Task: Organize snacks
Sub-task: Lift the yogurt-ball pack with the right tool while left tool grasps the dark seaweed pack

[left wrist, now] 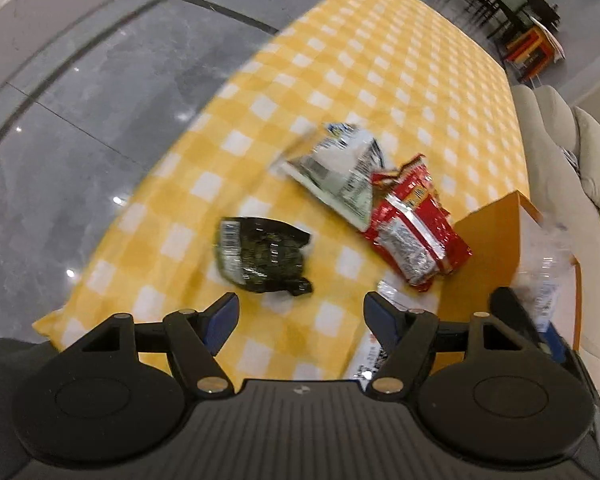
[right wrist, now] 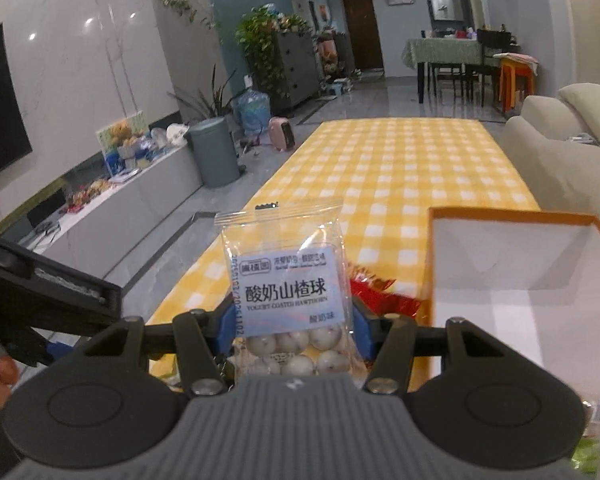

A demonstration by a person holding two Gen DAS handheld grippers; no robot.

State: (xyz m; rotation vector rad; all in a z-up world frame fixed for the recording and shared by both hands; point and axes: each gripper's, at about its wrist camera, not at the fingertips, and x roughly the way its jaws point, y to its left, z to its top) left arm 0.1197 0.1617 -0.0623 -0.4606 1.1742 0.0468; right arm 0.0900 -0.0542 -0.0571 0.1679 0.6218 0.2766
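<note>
My right gripper [right wrist: 292,328] is shut on a clear packet of yogurt-coated hawthorn balls [right wrist: 286,280], held upright above the table, just left of an open orange box with a white inside [right wrist: 512,280]. In the left wrist view that packet [left wrist: 546,280] shows blurred over the orange box [left wrist: 488,248]. My left gripper [left wrist: 300,316] is open and empty above the yellow checked tablecloth [left wrist: 380,64]. Ahead of it lie a dark green packet [left wrist: 260,256], a white and green packet [left wrist: 340,172] and a red packet [left wrist: 412,224]. A white wrapper [left wrist: 368,356] lies under its right finger.
A beige sofa [right wrist: 560,148] runs along the table's right side. The grey tiled floor [left wrist: 80,128] is to the left of the table. A grey bin [right wrist: 214,152] and a low TV bench [right wrist: 112,208] stand across the floor. A dining table [right wrist: 452,56] is far behind.
</note>
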